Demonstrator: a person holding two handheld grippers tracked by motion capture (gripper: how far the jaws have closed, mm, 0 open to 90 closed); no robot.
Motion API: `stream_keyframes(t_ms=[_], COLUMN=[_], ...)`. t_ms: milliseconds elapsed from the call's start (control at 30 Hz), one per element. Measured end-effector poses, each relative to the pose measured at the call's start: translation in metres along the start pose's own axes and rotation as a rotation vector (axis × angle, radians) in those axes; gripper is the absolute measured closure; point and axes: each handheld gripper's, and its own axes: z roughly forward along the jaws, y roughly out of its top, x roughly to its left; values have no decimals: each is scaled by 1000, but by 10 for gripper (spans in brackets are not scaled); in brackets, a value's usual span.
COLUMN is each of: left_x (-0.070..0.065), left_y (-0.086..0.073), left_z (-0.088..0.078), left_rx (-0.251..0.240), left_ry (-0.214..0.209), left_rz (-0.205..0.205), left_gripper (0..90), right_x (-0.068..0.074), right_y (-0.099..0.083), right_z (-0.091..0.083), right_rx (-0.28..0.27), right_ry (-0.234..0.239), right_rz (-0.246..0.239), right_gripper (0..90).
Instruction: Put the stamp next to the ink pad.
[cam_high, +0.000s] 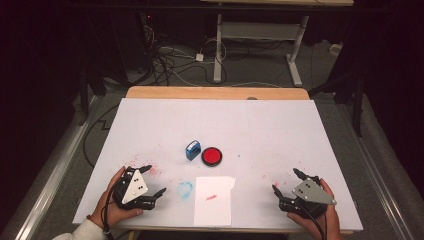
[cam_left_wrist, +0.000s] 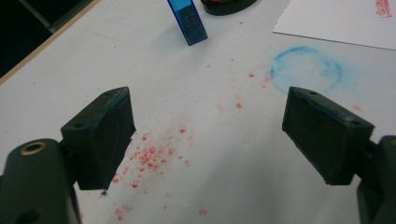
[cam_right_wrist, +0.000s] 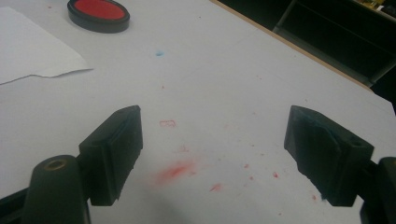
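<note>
Both grippers are resting near the desk's (cam_high: 150, 115) front corners, the left gripper (cam_high: 156, 180) and right gripper (cam_high: 285, 181) each spreading empty jaws; the small blue plastic stamp (cam_high: 192, 149) and round red ink pad (cam_high: 211, 156) are sitting mid-desk.

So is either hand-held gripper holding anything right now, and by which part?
Nothing is held. The left hand-held gripper and right hand-held gripper both stand open over the table, apart from the blue stamp, ink pad and paper.

red stamp mark (cam_high: 211, 197) on the paper (cam_high: 214, 210), not legible.
</note>
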Motion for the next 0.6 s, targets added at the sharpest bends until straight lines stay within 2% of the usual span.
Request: stream_keyframes(t_ms=[600], left_x=[6], left_y=[2], left_z=[1], left_rx=[-4], left_ry=[5], left_rz=[-14], left_gripper=[164], right_x=[0], right_y=[-2], right_z=[3], right_rx=[7], right_ry=[6], right_rz=[2], right_gripper=[201])
